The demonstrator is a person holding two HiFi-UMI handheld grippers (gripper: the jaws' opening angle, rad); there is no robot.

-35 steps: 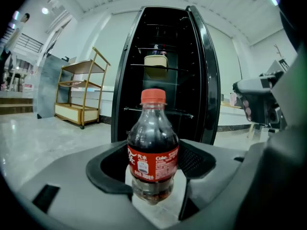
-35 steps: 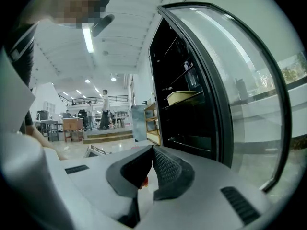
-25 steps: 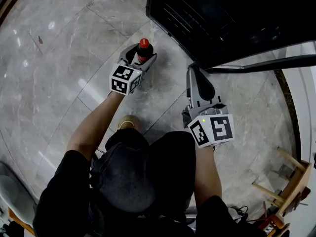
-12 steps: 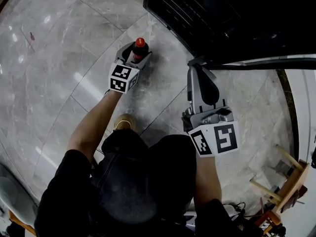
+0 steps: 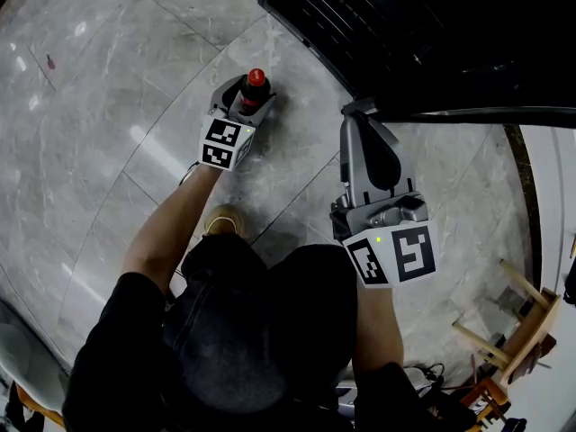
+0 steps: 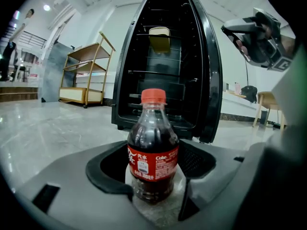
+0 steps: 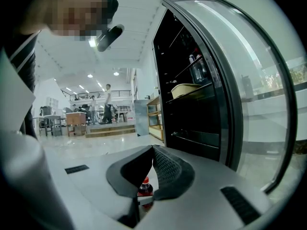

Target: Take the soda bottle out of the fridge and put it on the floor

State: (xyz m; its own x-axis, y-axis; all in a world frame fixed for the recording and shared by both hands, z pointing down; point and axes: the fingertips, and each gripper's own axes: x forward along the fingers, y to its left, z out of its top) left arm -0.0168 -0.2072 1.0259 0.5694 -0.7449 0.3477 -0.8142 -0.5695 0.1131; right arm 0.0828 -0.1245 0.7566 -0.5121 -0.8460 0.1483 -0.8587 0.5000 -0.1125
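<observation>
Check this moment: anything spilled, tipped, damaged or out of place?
Nothing stands out. The bottle is upright and capped in the left gripper, with no spill on the floor. The fridge stands open, as the task needs.

On the far left in the left gripper view stands a wooden shelf cart [image 6: 86,73] with a grey panel [image 6: 53,71] just beside it. A pale yellow tub [image 6: 159,38] sits high in the middle. At far right is a chair [image 6: 265,107]. The head view shows a wooden stool [image 5: 517,340] at near right. Far off in the right gripper view, a person [image 7: 108,102] stands above low steps [image 7: 108,131] under ceiling lights [image 7: 116,73].
</observation>
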